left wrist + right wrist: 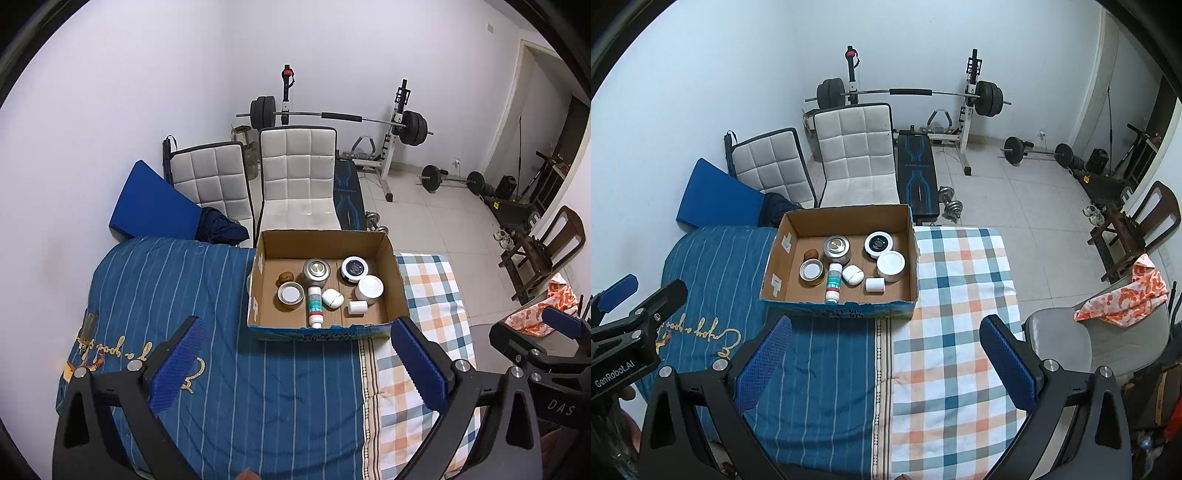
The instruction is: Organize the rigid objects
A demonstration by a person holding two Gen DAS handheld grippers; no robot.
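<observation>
Jars and a bottle [315,302] crowd the cardboard box [397,280] mid-frame; with both our left gripper [299,365] and right gripper [886,358] wide and empty, we risk toppling neighbours when reaching in.

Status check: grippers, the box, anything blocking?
Left gripper open, empty. Right gripper open, empty. Cardboard box on bed, jars and white bottle inside. Nothing between grippers and box.

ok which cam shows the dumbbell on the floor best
The right wrist view: the dumbbell lies in full sight beside the bench, both ends visible. In the left wrist view the dumbbell is mostly hidden behind the cardboard box; only part peeks out.
</observation>
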